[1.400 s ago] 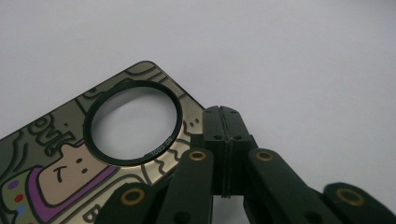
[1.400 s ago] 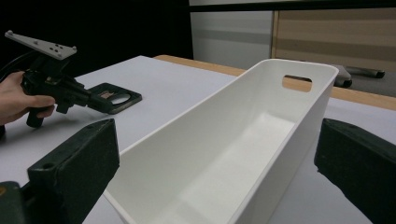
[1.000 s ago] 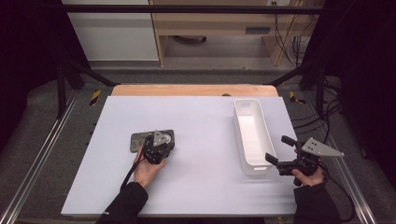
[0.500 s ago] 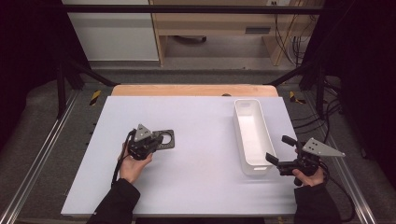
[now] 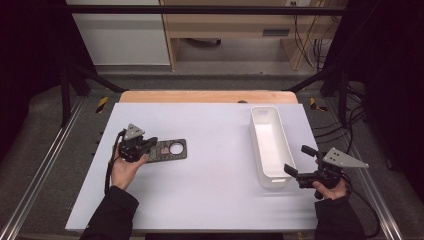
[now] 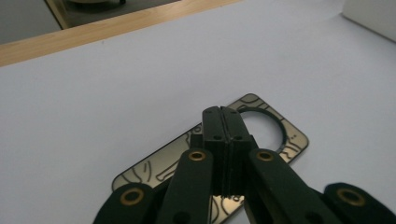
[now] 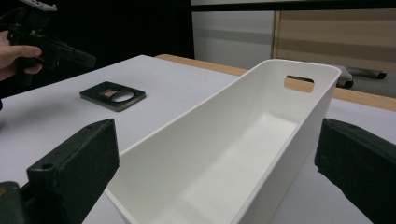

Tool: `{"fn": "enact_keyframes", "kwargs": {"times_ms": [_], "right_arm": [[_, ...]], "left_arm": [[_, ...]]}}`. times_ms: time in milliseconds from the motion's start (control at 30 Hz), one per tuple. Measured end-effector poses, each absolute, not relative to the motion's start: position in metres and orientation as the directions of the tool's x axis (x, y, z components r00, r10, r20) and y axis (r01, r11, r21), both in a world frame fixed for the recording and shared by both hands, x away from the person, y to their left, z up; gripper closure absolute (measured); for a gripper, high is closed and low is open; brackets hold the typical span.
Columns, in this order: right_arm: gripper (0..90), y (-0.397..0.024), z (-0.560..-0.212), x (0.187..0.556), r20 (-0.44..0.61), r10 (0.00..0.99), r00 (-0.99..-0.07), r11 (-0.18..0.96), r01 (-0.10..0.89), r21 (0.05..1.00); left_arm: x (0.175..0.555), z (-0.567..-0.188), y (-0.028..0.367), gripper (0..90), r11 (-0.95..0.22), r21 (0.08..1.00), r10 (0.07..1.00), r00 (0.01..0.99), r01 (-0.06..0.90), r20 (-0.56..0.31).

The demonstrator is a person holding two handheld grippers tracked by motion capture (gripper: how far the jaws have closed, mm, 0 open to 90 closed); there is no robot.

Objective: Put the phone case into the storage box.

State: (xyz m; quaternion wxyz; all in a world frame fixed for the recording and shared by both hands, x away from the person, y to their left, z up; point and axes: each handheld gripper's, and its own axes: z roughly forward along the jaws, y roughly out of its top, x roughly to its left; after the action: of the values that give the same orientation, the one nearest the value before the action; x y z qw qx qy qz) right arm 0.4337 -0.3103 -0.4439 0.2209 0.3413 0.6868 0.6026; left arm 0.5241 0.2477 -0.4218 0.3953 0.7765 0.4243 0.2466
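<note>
Left tool closed over dark plate; long axis crosswise.

Your high view looks forward and down from above your side of the white table, far enough off to take in the whole top, with the far edge at twelve o'clock. Your left gripper view rides close above the table, looking down along its own jaws at the dark plate, with the wooden far edge at eleven o'clock. Your right gripper view sits low and near, facing along the white bin. The high view shares the plate with both gripper views, and the bin with the right one, where the plate lies at ten o'clock.
</note>
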Motion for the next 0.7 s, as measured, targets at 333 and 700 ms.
{"fn": "enact_keyframes", "kwargs": {"times_ms": [333, 700], "right_arm": [[0.5, -0.311, -0.444, 0.433, 0.104, 0.737, -0.668, 0.045, 0.202, 0.978], [0.5, -0.31, -0.445, 0.434, 0.105, 0.735, -0.67, 0.046, 0.204, 0.978]], "left_arm": [[0.552, -0.437, 0.261, 89.2, -0.293, 0.801, 0.89, 0.456, 0.522, 0.029], [0.573, -0.459, 0.272, 89.1, -0.294, 0.75, 0.92, 0.388, 0.592, 0.054]]}}
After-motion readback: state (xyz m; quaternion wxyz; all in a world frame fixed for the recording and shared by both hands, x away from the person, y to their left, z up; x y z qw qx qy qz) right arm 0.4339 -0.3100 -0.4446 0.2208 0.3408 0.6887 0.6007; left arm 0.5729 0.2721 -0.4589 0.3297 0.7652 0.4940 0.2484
